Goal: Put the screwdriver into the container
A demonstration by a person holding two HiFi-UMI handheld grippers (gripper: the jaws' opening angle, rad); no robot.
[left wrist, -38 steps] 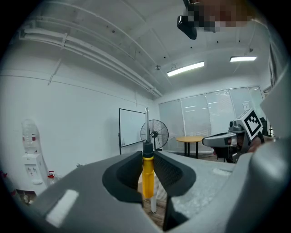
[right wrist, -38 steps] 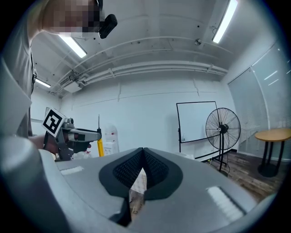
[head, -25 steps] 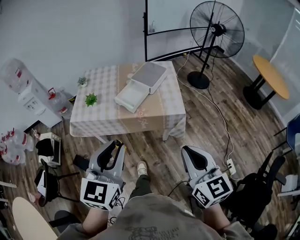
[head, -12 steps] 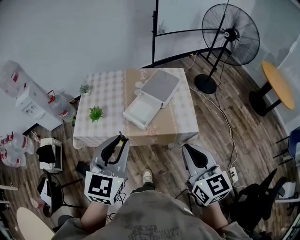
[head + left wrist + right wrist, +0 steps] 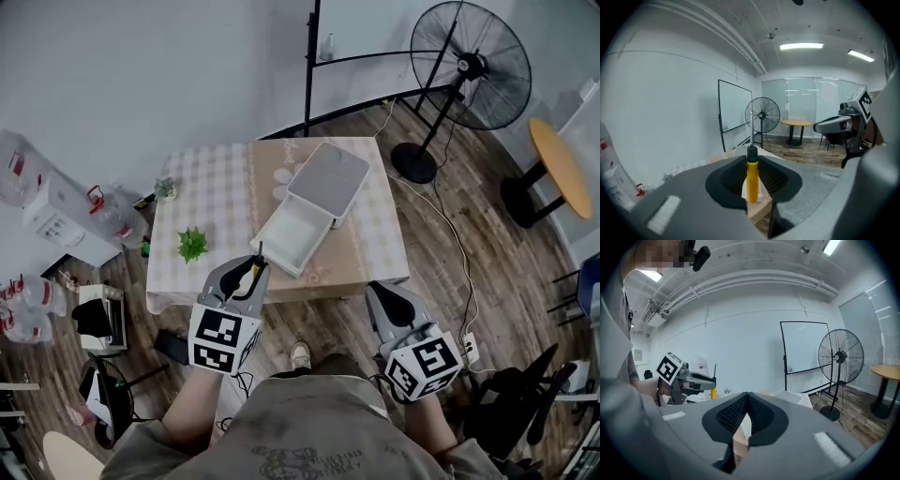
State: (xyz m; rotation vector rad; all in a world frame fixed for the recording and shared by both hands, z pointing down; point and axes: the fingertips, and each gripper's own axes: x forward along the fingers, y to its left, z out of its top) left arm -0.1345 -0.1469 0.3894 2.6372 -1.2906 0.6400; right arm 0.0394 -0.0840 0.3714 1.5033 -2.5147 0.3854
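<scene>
Screwdriver (image 5: 752,180) with a yellow handle and a black collar stands pinched between the jaws of the left gripper (image 5: 246,270), its thin metal shaft pointing up and away past the jaw tips. In the head view that gripper sits at the table's (image 5: 211,183) near edge, left of its middle, and the shaft's tip reaches over the edge, close to the container's near corner. The right gripper (image 5: 747,398) has its jaws pressed together with nothing between them; it is below the table's near right corner, over the wooden floor (image 5: 441,244).

On the table, which wears a checked cloth, the white container (image 5: 298,232) lies open on the right half, running at a slant from near the front edge toward the far right corner, its flat lid (image 5: 328,178) at the far end. A small green plant (image 5: 193,244) stands on the table's left part, and a smaller one (image 5: 165,188) at its far left corner. Beyond the table's far right corner stands a pedestal fan (image 5: 471,64), and further right a round wooden table (image 5: 561,155).
</scene>
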